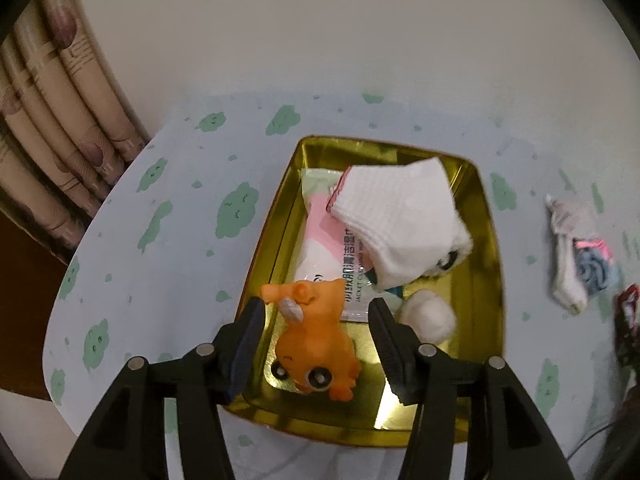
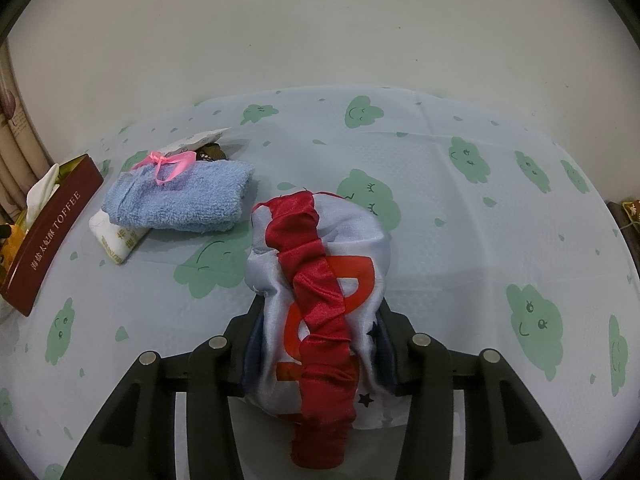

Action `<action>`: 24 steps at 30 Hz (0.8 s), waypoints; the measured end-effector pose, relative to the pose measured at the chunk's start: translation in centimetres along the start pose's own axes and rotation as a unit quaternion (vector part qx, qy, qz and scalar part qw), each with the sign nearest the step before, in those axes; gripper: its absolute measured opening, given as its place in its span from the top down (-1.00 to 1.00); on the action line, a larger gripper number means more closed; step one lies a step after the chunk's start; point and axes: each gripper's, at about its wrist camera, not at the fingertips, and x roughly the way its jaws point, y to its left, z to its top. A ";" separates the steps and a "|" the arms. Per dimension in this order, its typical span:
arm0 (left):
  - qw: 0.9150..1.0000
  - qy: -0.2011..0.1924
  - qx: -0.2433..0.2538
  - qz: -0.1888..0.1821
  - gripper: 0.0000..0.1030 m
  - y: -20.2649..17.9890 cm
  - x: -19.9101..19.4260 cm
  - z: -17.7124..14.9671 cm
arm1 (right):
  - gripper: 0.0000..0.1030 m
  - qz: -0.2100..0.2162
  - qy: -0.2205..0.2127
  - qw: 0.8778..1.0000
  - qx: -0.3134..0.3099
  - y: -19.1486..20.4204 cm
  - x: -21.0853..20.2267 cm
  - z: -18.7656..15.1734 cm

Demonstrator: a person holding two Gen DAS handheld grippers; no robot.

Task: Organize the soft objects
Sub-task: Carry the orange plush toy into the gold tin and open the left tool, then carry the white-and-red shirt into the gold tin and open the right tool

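My left wrist camera looked steeply down along its hand-held gripper (image 1: 316, 336), close over the gold tin (image 1: 486, 256) near the desk's (image 1: 168, 216) left edge. My right camera faced down more shallowly toward the desk's far edge. Both caught the blue towel (image 2: 180, 196) and that tin.

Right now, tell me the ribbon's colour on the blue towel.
Pink ribbon, tied in a bow; right wrist view.
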 end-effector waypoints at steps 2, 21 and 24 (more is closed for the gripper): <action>1.000 -0.015 -0.011 -0.010 -0.06 0.2 -1.1 -0.3 | 0.10 0.002 0.000 1.000 0.000 0.1 0.0 0.0; 0.992 -0.074 -0.094 0.026 -0.07 6.5 -3.6 -4.2 | 0.39 -0.027 0.004 1.000 -0.005 0.5 -0.8 0.1; 0.992 -0.070 -0.108 0.017 -0.07 7.2 -3.4 -4.8 | 0.45 -0.033 0.002 0.999 -0.008 0.7 -1.5 0.3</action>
